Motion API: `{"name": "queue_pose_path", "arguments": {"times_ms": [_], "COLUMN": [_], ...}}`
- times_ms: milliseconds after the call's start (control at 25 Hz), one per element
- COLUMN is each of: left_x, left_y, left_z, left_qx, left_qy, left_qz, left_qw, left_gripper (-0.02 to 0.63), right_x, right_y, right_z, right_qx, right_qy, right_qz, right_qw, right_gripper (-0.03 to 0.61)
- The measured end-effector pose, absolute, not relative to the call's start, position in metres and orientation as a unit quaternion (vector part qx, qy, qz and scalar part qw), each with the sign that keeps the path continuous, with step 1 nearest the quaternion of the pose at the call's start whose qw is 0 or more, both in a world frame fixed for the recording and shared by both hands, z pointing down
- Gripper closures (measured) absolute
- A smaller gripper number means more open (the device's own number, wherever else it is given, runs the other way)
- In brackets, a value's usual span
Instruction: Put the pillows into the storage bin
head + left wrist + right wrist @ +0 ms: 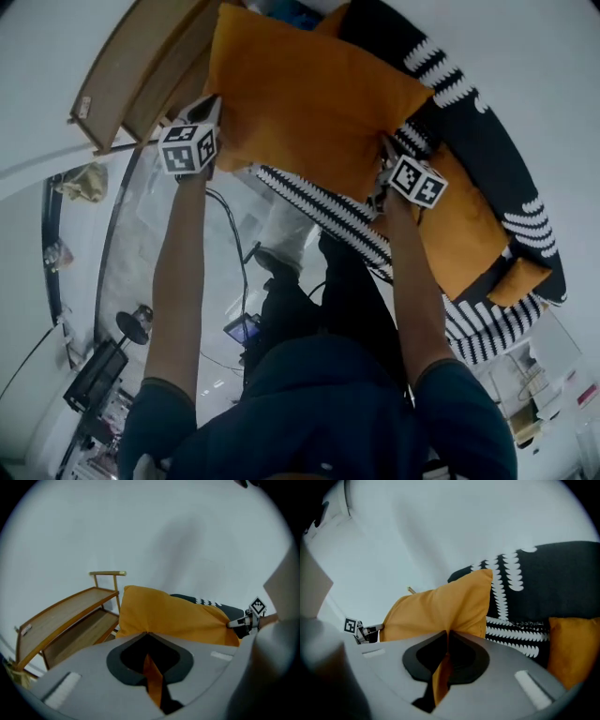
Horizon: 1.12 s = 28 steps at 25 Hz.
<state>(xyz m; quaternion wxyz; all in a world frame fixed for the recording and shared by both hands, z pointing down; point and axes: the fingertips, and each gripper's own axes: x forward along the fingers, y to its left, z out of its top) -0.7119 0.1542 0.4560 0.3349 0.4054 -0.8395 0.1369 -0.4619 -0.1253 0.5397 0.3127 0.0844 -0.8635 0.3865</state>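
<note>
Beyond the pillow (309,94), the left gripper view shows a shelf (65,616); the right gripper view shows a second pillow (574,648) against the bin (553,578) instead. My left gripper (148,634) and right gripper (447,633) each pinch a corner tight, holding it up.

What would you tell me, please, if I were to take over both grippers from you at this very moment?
Left gripper: fingers shut on one edge of the orange pillow.
Right gripper: fingers shut on the opposite edge of the same pillow, which hangs in the air between the two.
Around: another orange pillow lies on the black-and-white patterned fabric piece. A wooden shelf stands to the left.
Done: one pillow picked up.
Left: carry it to the storage bin, which I cannot pick out for certain here, release it, then fetch the rest.
</note>
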Motion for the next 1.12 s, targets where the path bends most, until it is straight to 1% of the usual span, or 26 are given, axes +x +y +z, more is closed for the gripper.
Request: {"name": "queue_pose_path", "arguments": {"times_ms": [280, 600, 840, 1120], "left_x": [-0.701, -0.674, -0.632, -0.589], "left_y": [0.313, 0.525, 0.645, 0.763], "left_z": [0.436, 0.43, 0.441, 0.445], "left_qx": [0.316, 0.191, 0.123, 0.084], "left_qy": [-0.886, -0.922, -0.934, -0.935], "left_qz": [0.069, 0.012, -0.002, -0.018], "left_qw": [0.331, 0.337, 0.336, 0.345], "left_gripper": [0.607, 0.607, 0.607, 0.607], "right_x": [-0.513, -0.557, -0.538, -0.503], "right_y": [-0.021, 0.155, 0.27, 0.387], "right_z": [0.486, 0.476, 0.511, 0.522], "right_qx": [0.0, -0.087, -0.112, -0.116], "right_qy": [-0.881, -0.866, -0.841, -0.82], "right_qz": [0.343, 0.323, 0.346, 0.354], "right_qw": [0.327, 0.372, 0.402, 0.434], "right_gripper": [0.561, 0.563, 0.563, 0.563]}}
